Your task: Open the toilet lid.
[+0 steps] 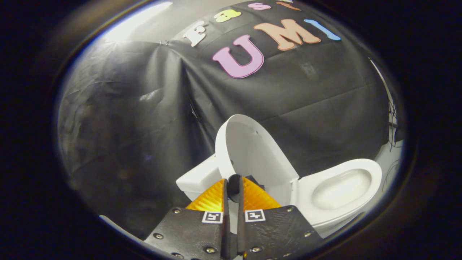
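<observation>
Hand-held gripper (234,185): I see my fingers nearly closed, pinching the lid's rim between the tips.
Lid (249,151): raised, standing roughly upright just ahead of the fingers, above the tank (196,177).
Seat and bowl (341,187): uncovered, beside the lid.
Risk: if I let go before it leans back, I judge it may slam down; a thin-edge grip could slip.

One toilet (335,191) — one raised lid (249,151).
</observation>
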Tool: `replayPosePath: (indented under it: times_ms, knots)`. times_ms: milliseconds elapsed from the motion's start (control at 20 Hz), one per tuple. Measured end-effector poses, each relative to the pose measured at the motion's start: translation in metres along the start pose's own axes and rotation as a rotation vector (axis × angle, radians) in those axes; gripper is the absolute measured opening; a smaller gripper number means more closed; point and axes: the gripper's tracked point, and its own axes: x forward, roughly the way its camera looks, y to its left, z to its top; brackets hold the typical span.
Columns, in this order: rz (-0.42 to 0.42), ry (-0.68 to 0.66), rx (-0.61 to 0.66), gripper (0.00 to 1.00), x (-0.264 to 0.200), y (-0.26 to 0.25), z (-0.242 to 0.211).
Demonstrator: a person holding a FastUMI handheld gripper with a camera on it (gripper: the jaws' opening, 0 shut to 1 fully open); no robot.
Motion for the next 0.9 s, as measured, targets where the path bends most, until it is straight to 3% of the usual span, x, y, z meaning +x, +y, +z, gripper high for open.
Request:
replayPosePath:
  times_ms: [350,750,900]
  knots:
    - [0.016,0.027,-0.101,0.11,-0.002,0.001,-0.003]
    - [0.017,0.075,-0.175,0.29,-0.004,-0.007,0.001]
    - [0.005,0.069,-0.151,0.35,-0.015,-0.015,0.004]
